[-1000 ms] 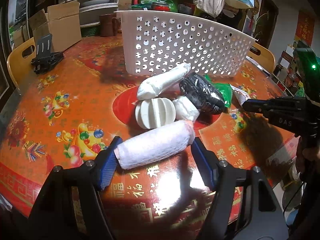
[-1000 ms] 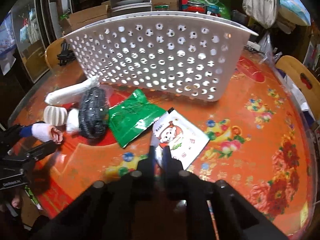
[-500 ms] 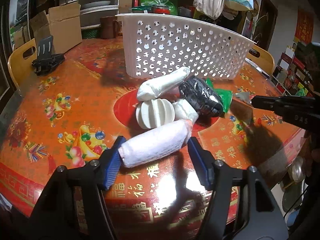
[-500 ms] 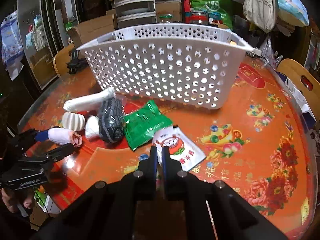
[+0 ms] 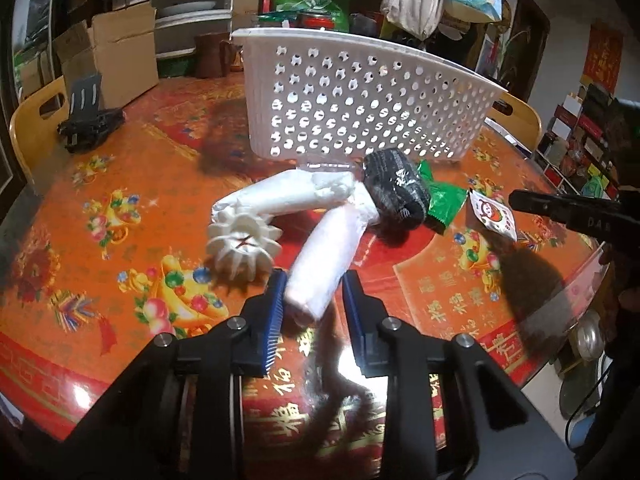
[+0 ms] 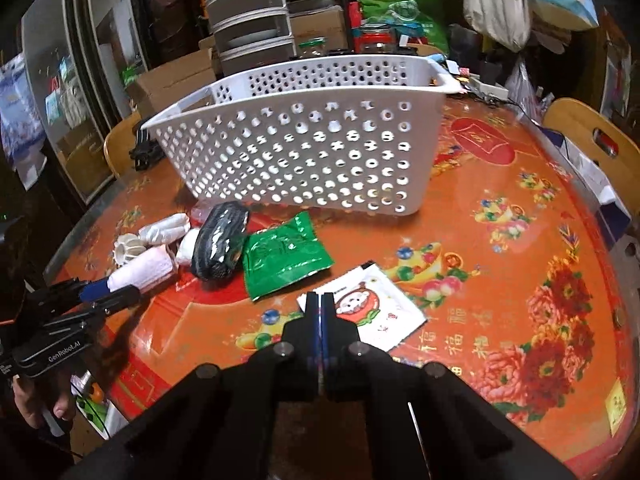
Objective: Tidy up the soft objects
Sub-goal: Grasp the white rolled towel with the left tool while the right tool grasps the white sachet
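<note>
Now the left gripper [image 5: 314, 304] is closing on the white roll [image 5: 326, 258], which has swung end-on since a second ago (grasp likely secured), in front of the basket [image 5: 360, 100]. Right gripper [image 6: 320, 312], fully shut, pinches the sachet [image 6: 372, 312].

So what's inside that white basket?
Through the white basket's far wall holes only light shows, and the part of its interior visible over the rim looks bare. Its floor is hidden by the near wall, so I can't say it's empty.
</note>
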A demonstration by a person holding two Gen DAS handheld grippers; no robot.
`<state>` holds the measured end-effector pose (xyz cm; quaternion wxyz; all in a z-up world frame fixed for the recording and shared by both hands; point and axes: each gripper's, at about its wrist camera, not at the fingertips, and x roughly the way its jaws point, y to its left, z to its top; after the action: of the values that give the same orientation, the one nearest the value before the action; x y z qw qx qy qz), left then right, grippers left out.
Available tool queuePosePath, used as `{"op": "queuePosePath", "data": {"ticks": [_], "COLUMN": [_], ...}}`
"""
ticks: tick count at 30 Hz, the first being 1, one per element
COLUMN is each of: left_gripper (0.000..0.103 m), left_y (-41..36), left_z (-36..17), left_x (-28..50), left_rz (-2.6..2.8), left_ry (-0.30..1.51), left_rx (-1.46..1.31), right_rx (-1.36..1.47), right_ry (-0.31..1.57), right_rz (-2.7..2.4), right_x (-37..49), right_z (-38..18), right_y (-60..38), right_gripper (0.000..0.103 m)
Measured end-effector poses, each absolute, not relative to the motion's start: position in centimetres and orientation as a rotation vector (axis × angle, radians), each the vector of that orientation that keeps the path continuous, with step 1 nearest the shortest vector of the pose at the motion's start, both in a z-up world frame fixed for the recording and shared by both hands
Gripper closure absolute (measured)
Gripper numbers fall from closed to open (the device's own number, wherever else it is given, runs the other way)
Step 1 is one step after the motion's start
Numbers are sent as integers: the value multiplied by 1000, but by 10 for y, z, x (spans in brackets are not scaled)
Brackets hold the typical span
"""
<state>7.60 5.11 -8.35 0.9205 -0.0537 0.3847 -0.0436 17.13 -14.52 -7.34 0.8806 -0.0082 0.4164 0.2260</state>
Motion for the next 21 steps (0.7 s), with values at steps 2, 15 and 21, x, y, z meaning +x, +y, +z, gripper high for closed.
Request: {"op": "queuePosePath", "data": {"ticks": [2, 15, 21], "left_gripper": [46, 29, 48], "left_y": [53, 43, 34], "left_z": [-79, -86, -94], "left_x": [78, 107, 113], "left_rz": [-120, -104, -95], "left_ry": [784, 837, 856], "left_rx": [-113, -25, 25], "right_rx": [-1, -95, -179], "right_ry": [872, 953, 961], "right_rz": [460, 451, 450], "right_x": [175, 200, 204], "right_z": [-74, -98, -104], "right_y": [-151, -155, -145], "right_gripper": [99, 44, 40]}}
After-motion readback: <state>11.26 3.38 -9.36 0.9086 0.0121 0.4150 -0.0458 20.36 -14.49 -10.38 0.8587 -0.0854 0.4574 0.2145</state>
